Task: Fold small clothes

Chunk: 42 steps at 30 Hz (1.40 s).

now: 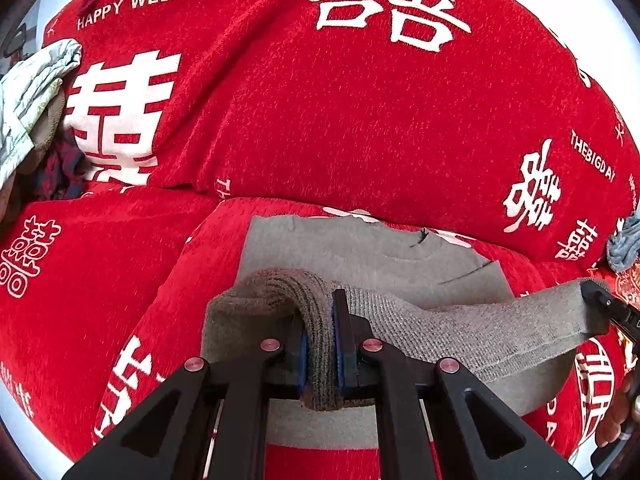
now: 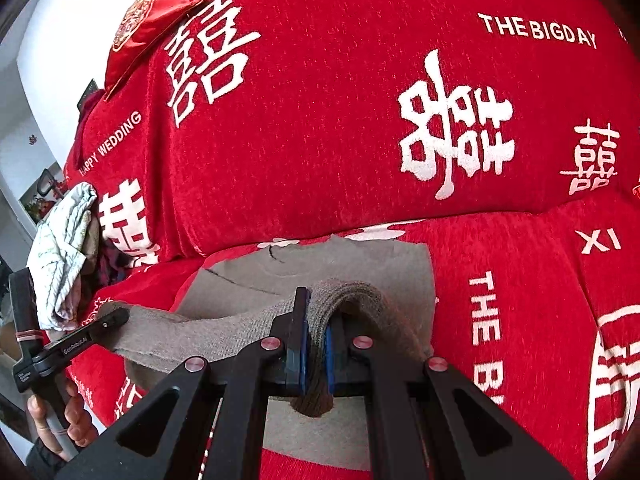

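A small grey-brown knit garment (image 1: 360, 252) lies flat on the red sofa seat, neckline toward the backrest. My left gripper (image 1: 320, 344) is shut on a bunched corner of its near ribbed edge, lifted off the seat. That edge stretches rightward to the right gripper (image 1: 600, 300). In the right wrist view, my right gripper (image 2: 316, 344) is shut on the other corner of the same garment (image 2: 368, 264). From there the edge runs leftward to the left gripper (image 2: 114, 318), which a hand (image 2: 76, 420) holds.
The sofa (image 1: 360, 100) wears a red cover with white lettering, and its backrest rises just behind the garment. A pile of pale and dark clothes (image 1: 32, 92) (image 2: 64, 248) sits at the left. A grey cloth (image 1: 624, 244) lies at the right; a red cushion (image 2: 160, 12) tops the backrest.
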Each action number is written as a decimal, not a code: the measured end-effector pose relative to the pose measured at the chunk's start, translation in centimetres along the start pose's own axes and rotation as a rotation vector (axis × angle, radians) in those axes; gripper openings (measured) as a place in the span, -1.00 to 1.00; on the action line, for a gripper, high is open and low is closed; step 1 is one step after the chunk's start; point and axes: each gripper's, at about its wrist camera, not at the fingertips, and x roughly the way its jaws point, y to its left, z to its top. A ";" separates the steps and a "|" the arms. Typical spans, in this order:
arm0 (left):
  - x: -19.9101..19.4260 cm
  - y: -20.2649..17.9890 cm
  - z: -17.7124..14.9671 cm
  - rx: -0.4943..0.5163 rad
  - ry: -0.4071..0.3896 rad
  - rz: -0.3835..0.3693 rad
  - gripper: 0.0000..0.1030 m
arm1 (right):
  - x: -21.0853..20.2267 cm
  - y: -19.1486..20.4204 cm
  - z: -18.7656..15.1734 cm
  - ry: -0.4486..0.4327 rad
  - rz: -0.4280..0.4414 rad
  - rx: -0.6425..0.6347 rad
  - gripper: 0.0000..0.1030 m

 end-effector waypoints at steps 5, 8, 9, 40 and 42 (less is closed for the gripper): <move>1.2 0.3 0.6 -0.003 0.015 0.003 -0.78 | 1.2 -0.2 0.5 0.010 -0.010 0.001 -0.87; 2.0 0.3 0.7 -0.003 0.027 0.005 -0.78 | 2.0 -0.4 0.7 0.019 -0.018 -0.001 -0.87; 2.3 0.3 0.8 -0.002 0.030 0.006 -0.78 | 2.3 -0.5 0.7 0.022 -0.019 0.002 -0.87; 9.8 -0.4 3.5 0.014 0.110 0.028 -0.78 | 10.1 -3.4 2.5 0.123 -0.084 0.042 -0.87; 10.2 -0.4 3.6 0.015 0.114 0.031 -0.78 | 10.5 -3.4 2.7 0.127 -0.087 0.039 -0.87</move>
